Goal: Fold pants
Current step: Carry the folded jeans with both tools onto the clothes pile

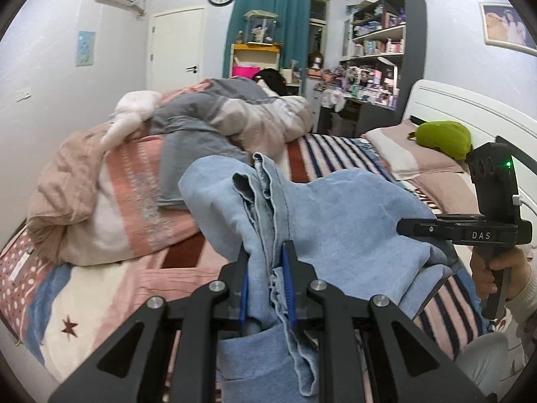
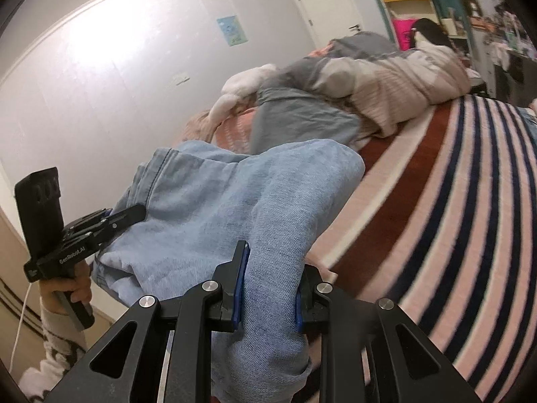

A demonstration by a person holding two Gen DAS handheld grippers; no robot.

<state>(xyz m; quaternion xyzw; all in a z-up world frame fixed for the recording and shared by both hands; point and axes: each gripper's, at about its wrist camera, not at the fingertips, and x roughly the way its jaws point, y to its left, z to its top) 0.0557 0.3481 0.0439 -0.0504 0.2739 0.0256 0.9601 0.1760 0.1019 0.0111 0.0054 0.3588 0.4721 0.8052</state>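
Observation:
Light blue denim pants hang bunched between both grippers, lifted above the striped bed. My left gripper is shut on a thick fold with seams and hem. It also shows at the left of the right wrist view, clamped on the pants' edge. My right gripper is shut on another bunched fold of the pants. It shows at the right of the left wrist view, its tips buried in the cloth.
The bed has a striped blanket and a heaped quilt at the far side with grey clothing. A pillow with a green plush toy lies at the headboard. Shelves and a door stand beyond.

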